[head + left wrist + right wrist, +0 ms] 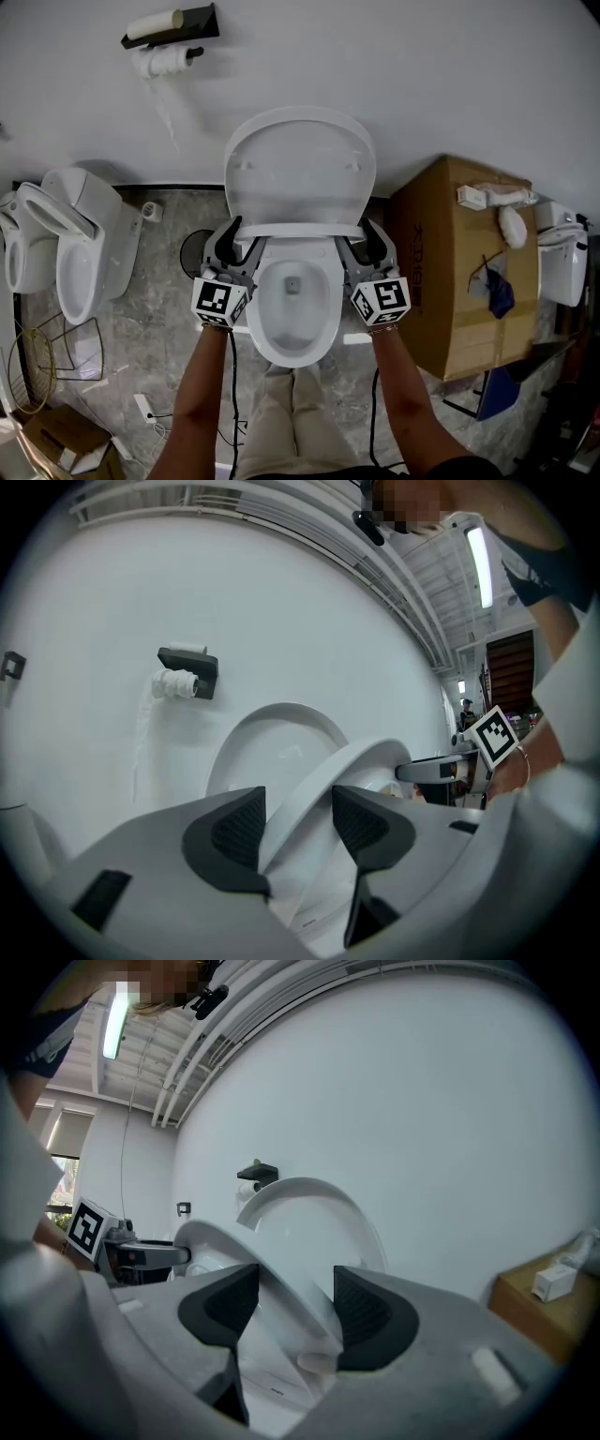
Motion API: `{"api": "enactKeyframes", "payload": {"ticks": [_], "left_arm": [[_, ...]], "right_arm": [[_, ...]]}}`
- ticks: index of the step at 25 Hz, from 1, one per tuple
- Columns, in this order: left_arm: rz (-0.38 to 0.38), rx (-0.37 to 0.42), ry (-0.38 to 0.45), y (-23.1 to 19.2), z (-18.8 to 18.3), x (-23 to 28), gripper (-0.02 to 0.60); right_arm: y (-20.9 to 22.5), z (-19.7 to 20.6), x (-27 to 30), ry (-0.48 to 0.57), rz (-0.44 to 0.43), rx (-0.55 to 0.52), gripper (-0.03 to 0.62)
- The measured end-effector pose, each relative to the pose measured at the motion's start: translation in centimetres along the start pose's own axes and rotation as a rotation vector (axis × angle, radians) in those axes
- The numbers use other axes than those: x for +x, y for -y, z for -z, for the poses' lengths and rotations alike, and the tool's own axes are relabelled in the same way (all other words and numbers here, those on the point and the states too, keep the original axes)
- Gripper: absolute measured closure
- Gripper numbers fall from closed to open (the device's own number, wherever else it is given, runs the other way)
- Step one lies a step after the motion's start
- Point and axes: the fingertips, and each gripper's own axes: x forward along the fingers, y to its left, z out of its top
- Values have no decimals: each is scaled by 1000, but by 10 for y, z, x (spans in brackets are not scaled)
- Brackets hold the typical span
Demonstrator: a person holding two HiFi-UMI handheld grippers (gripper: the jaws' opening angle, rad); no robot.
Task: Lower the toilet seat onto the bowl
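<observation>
Nearest, the left gripper [230, 240] and right gripper [373, 240] each clench a side edge of the toilet seat [300, 229], a smooth, glossy white ring. It hangs tilted, partway down, above the oval ceramic bowl [328, 339] and is not yet resting on its rim; the rest of the descent remains. Beyond, the rounded lid [300, 164] stands upright against the plain white wall [450, 75].
</observation>
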Motion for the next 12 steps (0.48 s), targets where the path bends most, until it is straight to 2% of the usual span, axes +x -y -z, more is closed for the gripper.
{"api": "enactKeyframes", "payload": {"ticks": [12], "left_arm": [[28,6,-5,30,13,-45,373]], "right_arm": [[-26,19,-49,-24,18,7,342]]}}
